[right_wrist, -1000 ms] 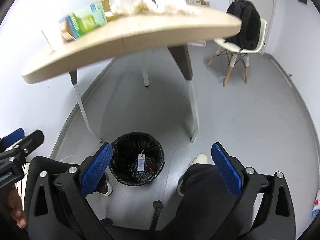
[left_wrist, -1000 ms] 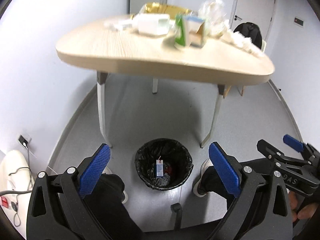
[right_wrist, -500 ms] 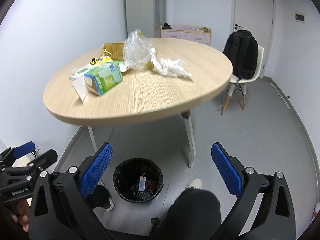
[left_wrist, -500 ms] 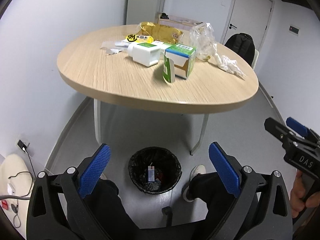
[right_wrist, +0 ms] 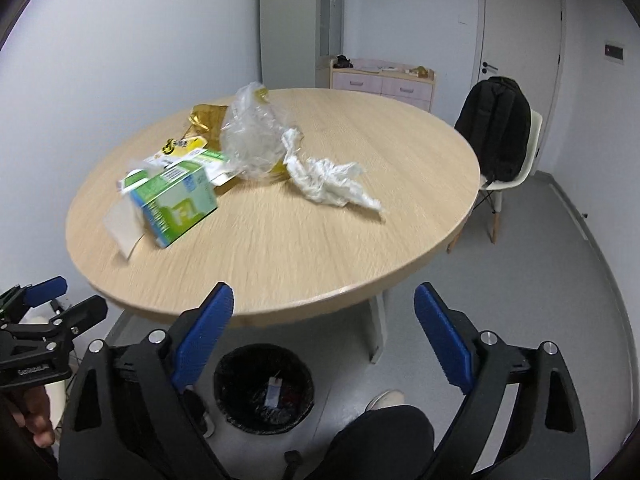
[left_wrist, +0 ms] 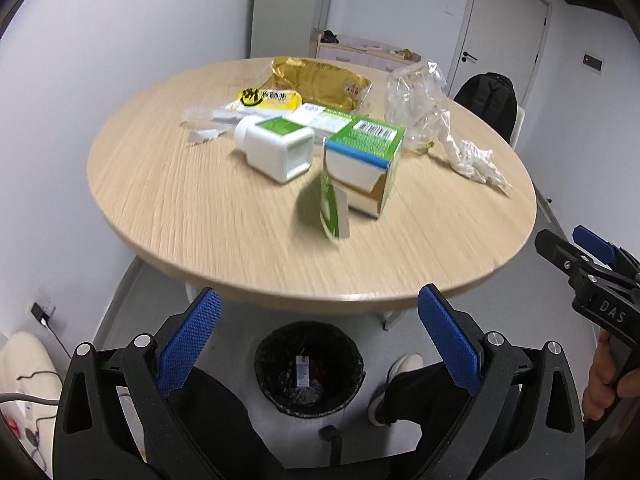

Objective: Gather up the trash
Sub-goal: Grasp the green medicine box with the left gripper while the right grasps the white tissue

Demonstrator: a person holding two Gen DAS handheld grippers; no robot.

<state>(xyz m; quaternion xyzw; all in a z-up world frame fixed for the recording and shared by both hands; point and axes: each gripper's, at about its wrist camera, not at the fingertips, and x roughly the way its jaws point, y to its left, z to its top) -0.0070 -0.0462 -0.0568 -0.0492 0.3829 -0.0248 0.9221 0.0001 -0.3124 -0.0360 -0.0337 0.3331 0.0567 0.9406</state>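
Trash lies on a round wooden table (left_wrist: 200, 216): a green and white carton (left_wrist: 362, 160) with an open flap, a white bottle (left_wrist: 276, 146) on its side, a gold bag (left_wrist: 320, 82), a yellow packet (left_wrist: 270, 99), a clear plastic bag (left_wrist: 416, 100) and crumpled white tissue (left_wrist: 474, 158). The carton (right_wrist: 176, 200), plastic bag (right_wrist: 252, 140) and tissue (right_wrist: 332, 184) also show in the right wrist view. A black-lined bin (left_wrist: 309, 368) stands on the floor under the table's near edge, with litter inside. My left gripper (left_wrist: 316, 336) and right gripper (right_wrist: 324, 332) are both open and empty, held before the table's near edge above the bin (right_wrist: 264, 388).
A chair with a black backpack (right_wrist: 498, 132) stands at the table's right. A pink drawer unit (right_wrist: 384, 82) and a door (right_wrist: 520, 32) are at the back wall. A socket and cables (left_wrist: 36, 316) are at the left wall. The person's legs and shoes (left_wrist: 396, 376) flank the bin.
Both grippers have risen and tilted up from looking under the table at the bin to looking over the tabletop. Both stay open and empty.
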